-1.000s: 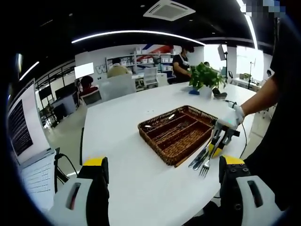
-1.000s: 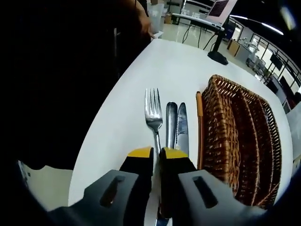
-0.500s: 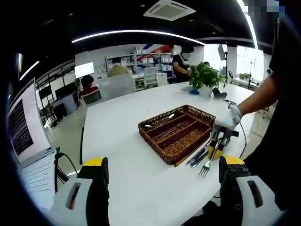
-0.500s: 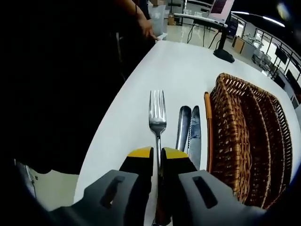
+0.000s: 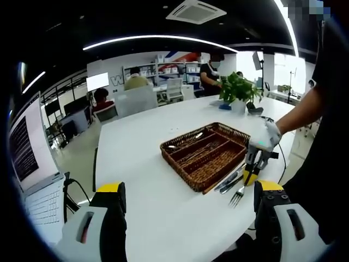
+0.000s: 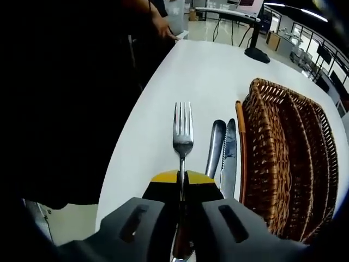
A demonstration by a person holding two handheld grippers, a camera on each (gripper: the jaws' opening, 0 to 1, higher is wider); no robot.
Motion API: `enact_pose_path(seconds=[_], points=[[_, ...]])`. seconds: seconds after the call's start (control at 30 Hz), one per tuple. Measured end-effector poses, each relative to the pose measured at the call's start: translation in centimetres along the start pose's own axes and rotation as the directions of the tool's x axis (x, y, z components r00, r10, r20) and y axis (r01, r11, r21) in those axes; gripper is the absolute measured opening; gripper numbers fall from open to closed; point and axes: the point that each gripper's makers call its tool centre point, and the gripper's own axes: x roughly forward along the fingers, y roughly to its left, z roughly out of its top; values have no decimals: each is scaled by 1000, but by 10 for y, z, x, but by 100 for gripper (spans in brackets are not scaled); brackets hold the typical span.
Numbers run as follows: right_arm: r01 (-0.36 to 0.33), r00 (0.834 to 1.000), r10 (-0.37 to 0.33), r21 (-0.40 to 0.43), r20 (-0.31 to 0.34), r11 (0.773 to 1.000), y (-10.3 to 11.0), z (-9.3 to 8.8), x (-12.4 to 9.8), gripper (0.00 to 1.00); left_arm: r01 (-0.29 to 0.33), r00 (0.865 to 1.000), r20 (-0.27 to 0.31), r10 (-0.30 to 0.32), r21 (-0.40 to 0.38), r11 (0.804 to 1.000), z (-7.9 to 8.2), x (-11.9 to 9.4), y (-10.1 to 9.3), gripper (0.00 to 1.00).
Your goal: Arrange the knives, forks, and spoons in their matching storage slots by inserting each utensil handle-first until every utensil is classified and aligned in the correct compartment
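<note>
My right gripper (image 6: 182, 177) is shut on the handle of a silver fork (image 6: 182, 136) whose tines point away from me over the white table. Two knives (image 6: 222, 153) lie to its right, beside a thin orange-brown stick (image 6: 239, 139) along the wicker basket (image 6: 283, 158). In the left gripper view the basket (image 5: 173, 158) sits mid-table with several utensils (image 5: 192, 150) in its far slots. The right gripper (image 5: 252, 172), in a gloved hand, holds the fork (image 5: 238, 195) just off the basket's near corner, next to the knives (image 5: 228, 180). My left gripper (image 5: 190, 188) hangs open, well short of the basket.
A laptop (image 5: 32, 180) stands at the left, off the table. A potted plant (image 5: 238, 89) sits at the table's far end. People work at desks behind. A person in dark clothes (image 6: 65, 98) stands along the table edge, and a monitor stand (image 6: 256, 52) rests farther off.
The right gripper's jaws have come fully together on the fork's handle. The fork has come away from the two knives, leaving a gap. The left gripper has stayed still.
</note>
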Motion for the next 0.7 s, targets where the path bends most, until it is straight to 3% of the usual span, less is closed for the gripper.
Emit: enact_pose_path(seconds=[0.13, 0.2, 0.7], points=[[23, 1000, -23, 25, -22, 999, -2, 1, -8, 0, 4, 1000, 4, -4, 0, 1000, 1, 2, -1, 99], [37, 999, -33, 78, -42, 996, -4, 0, -12, 0, 8, 1000, 5, -8, 2, 1000, 2, 3, -3, 99], [103, 993, -97, 87, -71, 991, -14, 11, -55, 0, 21, 999, 28, -22, 11, 1000, 9, 9, -12, 99]])
